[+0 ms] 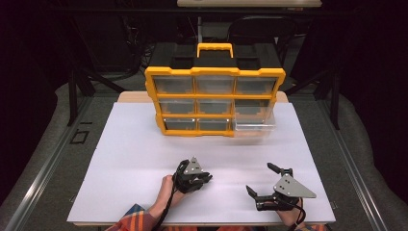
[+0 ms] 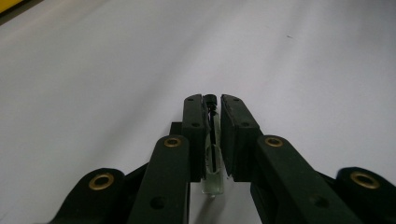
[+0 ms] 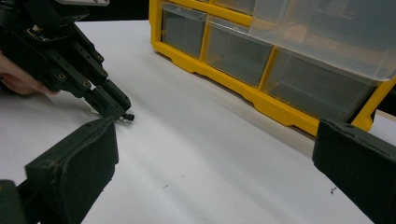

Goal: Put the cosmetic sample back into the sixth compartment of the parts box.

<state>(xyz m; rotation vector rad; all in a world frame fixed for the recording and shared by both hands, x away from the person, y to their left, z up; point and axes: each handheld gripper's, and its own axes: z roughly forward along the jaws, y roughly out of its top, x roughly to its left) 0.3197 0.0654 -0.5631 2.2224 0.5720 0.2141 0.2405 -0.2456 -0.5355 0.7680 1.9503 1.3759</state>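
Nearest the high camera, two forearms in plaid sleeves (image 1: 130, 219) came in over the front edge of the desk (image 1: 139, 159), each hand carrying a black gripper. That desk was covered by a plain white sheet, smooth and matt, with a strip of pale wood showing at its far edge. Grey floor lay around it, with metal rails along both sides, and the room behind was dark, with a chair and a tangle of cables just visible. On the left, the left gripper (image 1: 206, 177) lay low on the sheet, its jaws drawn narrow and clamped on a small clear vial (image 2: 214, 149) with a black cap; the vial lay along the gap between the pads, its cap just past their tips and close above the desk. To the right and well apart, the right gripper (image 1: 261, 179) rested with its jaws spread wide and nothing between them. At the far side of the desk stood a yellow organiser (image 1: 214, 101) with a handle and nine clear drawers; its lower right drawer (image 1: 254, 126) was pulled out. No brand, label or writing could be read anywhere.
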